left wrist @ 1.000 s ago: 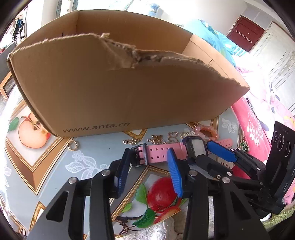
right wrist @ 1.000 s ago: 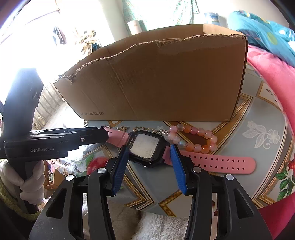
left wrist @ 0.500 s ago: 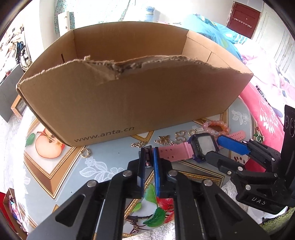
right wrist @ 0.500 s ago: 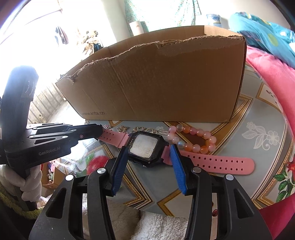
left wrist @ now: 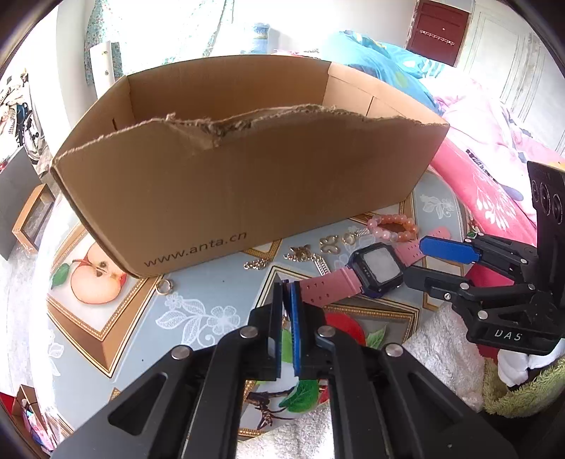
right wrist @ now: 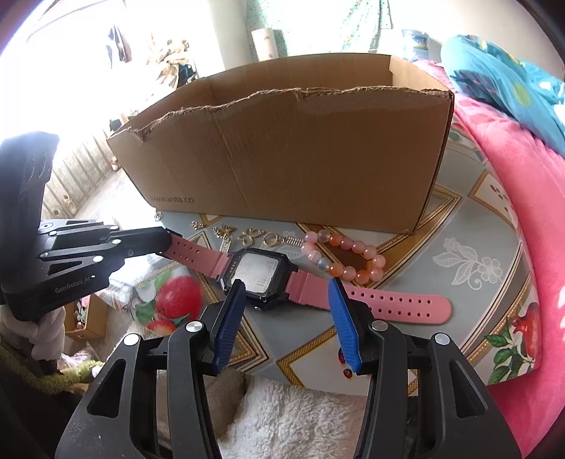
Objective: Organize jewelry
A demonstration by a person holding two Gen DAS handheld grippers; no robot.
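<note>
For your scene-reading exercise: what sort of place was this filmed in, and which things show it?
Most likely a bedroom at home: bedding heaped beside a table with a fruit-print cover, a door behind, and a cardboard box for sorting jewelry.

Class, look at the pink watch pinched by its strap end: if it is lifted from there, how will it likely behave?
The pink watch will probably droop: its thin, perforated strap looks floppy. The chunky black case may sag lowest and swing. Being pinched only at the tip by the left gripper, it might slip.

Matt corrugated cardboard box [left wrist: 247, 183] — torn rim; glossy beads [right wrist: 348, 256]; rubbery pink strap [right wrist: 395, 303].
</note>
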